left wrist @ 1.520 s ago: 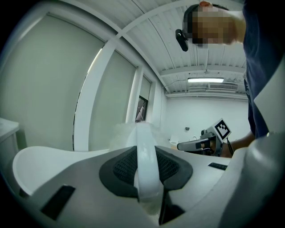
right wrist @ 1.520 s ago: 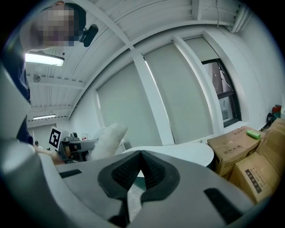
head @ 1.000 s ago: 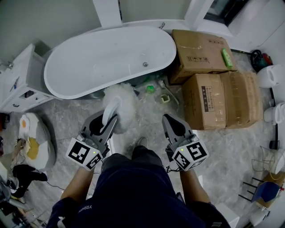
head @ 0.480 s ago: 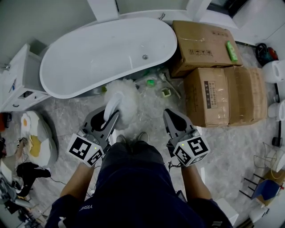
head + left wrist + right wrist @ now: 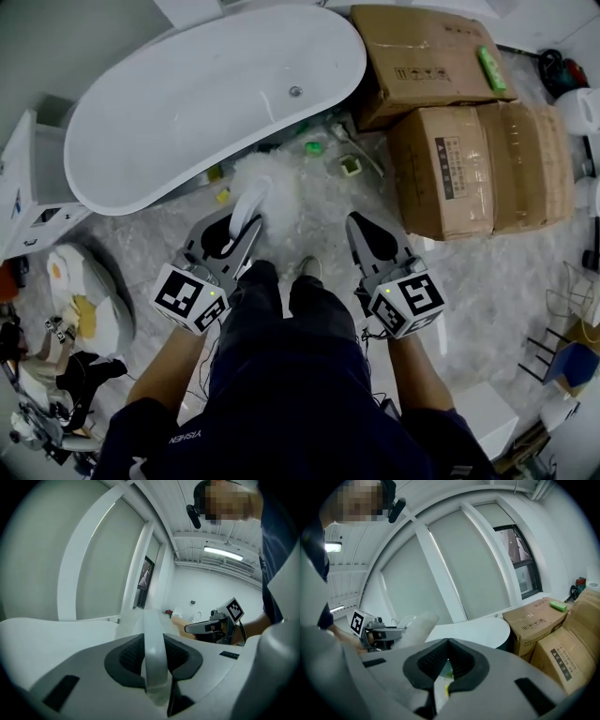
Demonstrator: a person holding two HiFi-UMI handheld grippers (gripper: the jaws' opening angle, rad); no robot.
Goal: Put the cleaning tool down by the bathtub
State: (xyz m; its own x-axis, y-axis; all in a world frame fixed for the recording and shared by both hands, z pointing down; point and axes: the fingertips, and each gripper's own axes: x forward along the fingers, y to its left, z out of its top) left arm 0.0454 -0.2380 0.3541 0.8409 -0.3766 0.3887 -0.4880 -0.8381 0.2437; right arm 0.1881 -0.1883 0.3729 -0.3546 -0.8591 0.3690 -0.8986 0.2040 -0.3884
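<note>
Our left tongs clamp the smooth, curved white handle of the fluffy duster, near the glossy oval tub. Our right tongs sit closed and empty.

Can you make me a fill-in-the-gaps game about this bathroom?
The left tool grips the fluffy duster by its ___.
The right tool is shut and holds ___.
The green thing lies on a cardboard ___.
The bathtub is coloured ___.
Missing words: handle, nothing, box, white.
</note>
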